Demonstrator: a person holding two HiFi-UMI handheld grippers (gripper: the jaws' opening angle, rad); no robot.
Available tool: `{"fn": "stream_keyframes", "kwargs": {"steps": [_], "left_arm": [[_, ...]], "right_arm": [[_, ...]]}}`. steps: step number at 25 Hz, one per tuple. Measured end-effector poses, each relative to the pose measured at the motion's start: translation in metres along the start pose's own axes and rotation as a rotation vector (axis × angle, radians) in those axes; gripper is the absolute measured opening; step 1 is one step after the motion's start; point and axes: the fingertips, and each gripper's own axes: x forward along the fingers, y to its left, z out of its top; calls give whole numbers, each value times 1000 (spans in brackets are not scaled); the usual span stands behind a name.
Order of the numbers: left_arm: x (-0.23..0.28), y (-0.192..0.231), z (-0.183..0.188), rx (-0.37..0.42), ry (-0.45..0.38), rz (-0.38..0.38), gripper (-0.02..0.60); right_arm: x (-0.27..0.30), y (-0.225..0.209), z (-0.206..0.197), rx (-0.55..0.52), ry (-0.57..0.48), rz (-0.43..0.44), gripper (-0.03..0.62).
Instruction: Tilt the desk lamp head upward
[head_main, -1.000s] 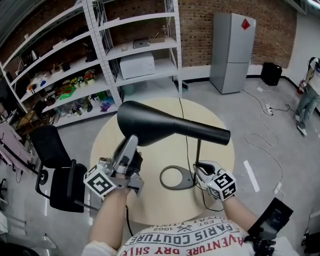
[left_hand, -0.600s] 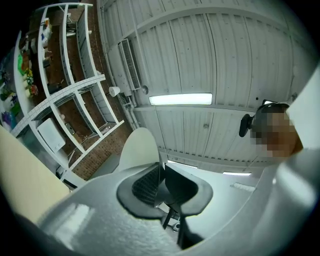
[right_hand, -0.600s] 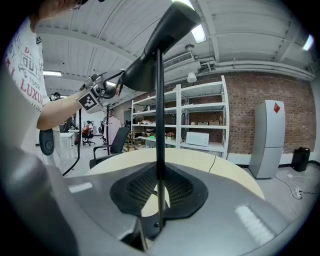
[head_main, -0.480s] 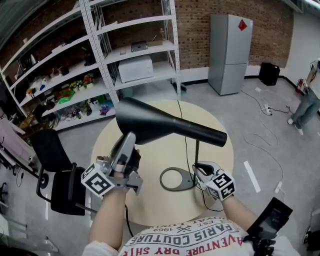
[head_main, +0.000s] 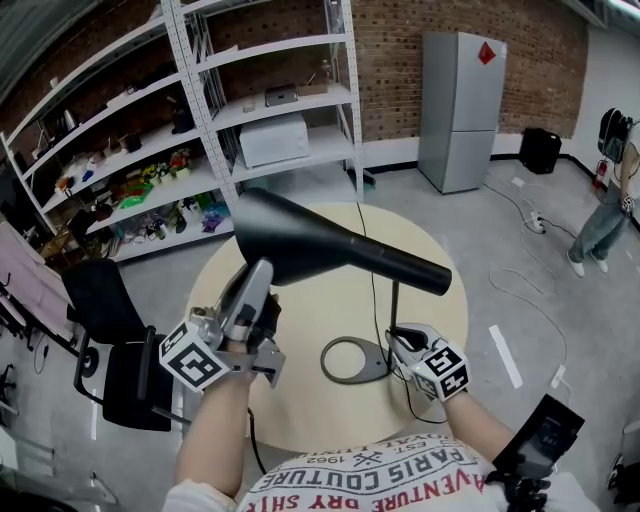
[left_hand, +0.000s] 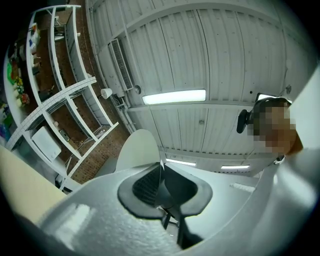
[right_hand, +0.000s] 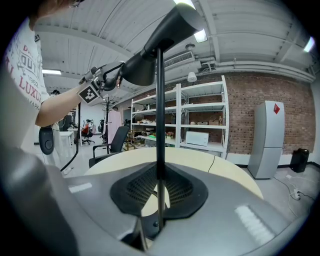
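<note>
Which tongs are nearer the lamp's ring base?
Right. The right tongs grip the pole above the ring base; the left tongs, their jaws just closing, hold the lamp head's rim.

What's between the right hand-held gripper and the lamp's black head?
Only the lamp's thin black pole: the right hand-held gripper clamps it low, and it runs up to the lamp head. The right gripper view shows it.

Head view down on table (head_main: 320, 410); left gripper view upward; right gripper view, seemingly level, shares table

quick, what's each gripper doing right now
left gripper: jaws have just been closing, clamped on the lamp head rim
right gripper: closed on the lamp pole
</note>
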Motion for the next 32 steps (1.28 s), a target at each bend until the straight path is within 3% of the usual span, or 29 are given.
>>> {"fn": "stream_keyframes", "kwargs": {"steps": [12, 23, 27, 32], "left_arm": [[-3, -31, 12, 73, 21, -43, 14], [1, -22, 9, 35, 36, -66, 31], [-15, -16, 6, 66, 53, -32, 92], [-47, -15, -24, 74, 145, 16, 94]], "right_arm": [[-5, 14, -5, -13, 11, -21, 43], [-3, 1, -1, 31, -21, -13, 61], [-19, -5, 15, 72, -87, -43, 130], [-49, 13, 45, 66, -132, 23, 130]]}}
